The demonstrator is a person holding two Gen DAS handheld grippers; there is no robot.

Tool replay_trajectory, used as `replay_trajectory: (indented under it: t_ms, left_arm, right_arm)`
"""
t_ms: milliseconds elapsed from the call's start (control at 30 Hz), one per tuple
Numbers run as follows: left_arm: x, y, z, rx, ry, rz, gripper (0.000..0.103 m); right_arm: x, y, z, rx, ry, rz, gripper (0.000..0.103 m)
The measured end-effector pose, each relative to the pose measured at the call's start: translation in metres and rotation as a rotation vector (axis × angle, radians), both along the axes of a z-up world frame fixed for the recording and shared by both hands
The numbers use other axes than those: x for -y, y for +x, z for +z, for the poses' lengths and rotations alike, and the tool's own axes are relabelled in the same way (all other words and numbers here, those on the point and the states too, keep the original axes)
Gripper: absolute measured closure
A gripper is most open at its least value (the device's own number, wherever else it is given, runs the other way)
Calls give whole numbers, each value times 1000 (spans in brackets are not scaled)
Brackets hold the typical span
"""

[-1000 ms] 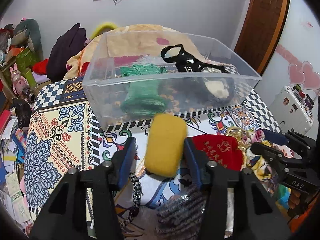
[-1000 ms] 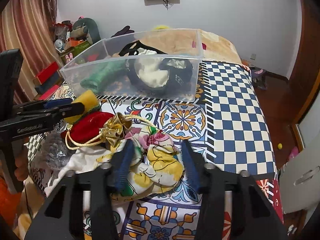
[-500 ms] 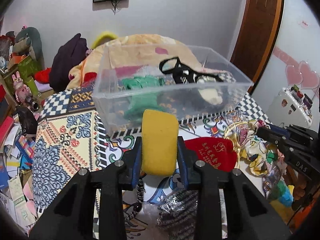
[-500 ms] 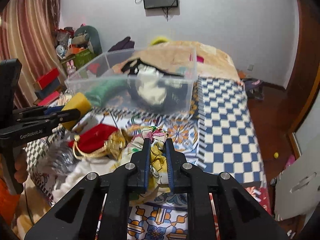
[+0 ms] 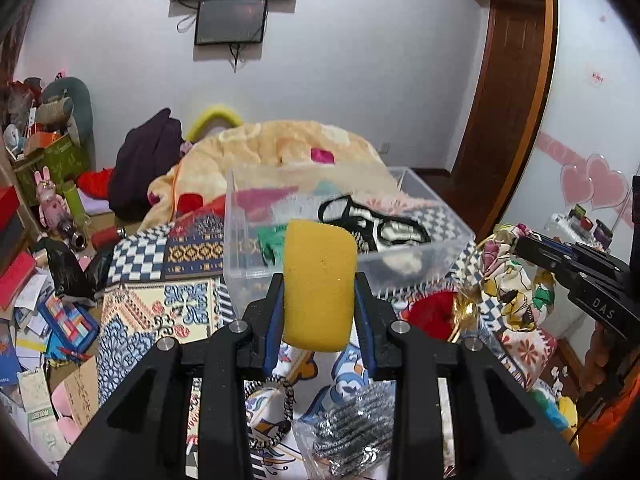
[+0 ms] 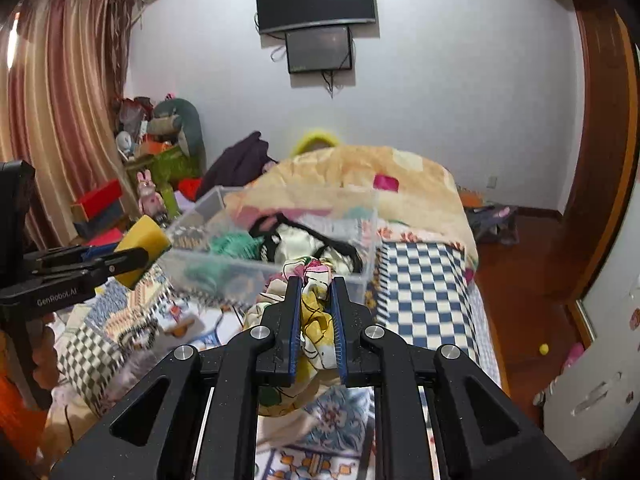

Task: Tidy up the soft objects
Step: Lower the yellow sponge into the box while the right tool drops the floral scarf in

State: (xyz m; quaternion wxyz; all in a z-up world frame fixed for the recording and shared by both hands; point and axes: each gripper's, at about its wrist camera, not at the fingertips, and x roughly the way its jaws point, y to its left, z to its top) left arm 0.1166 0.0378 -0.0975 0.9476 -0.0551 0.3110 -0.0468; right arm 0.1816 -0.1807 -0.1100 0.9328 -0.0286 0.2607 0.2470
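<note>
Both claws loaded, left claw (image 5: 319, 300) pinching sponge (image 5: 319, 285), right claw (image 6: 316, 312) pinching cloth (image 6: 316, 316), bin (image 5: 320, 276) dead ahead at 12 o'clock.

My bed (image 5: 136, 312) is spread with a patterned cover of tiles and blue-and-white checks (image 6: 420, 280). The clear plastic bin (image 5: 248, 272) sits on it. Behind the bin is a heaped peach blanket (image 5: 288, 144). Just in front of the bin, to its right, lies a red pouch (image 5: 432, 312). Nearer me than the bin lie a silvery scrubber in a plastic wrap (image 5: 348, 436) and, just left of that, a black-and-white braided band (image 5: 276, 408).
</note>
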Motion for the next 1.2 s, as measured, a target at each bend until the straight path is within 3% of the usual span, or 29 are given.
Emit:
replay_trajectory:
  t_ms: [533, 900, 1200]
  left_arm:
    - [-4, 25, 8, 19, 10, 35, 71]
    - [-8, 74, -6, -48, -8, 38, 71]
    - [6, 106, -25, -111, 57, 23, 71]
  right_arm:
    - [-56, 45, 6, 19, 20, 68, 90]
    - [-71, 87, -7, -56, -12, 51, 90]
    - [-89, 106, -23, -109, -98, 29, 90]
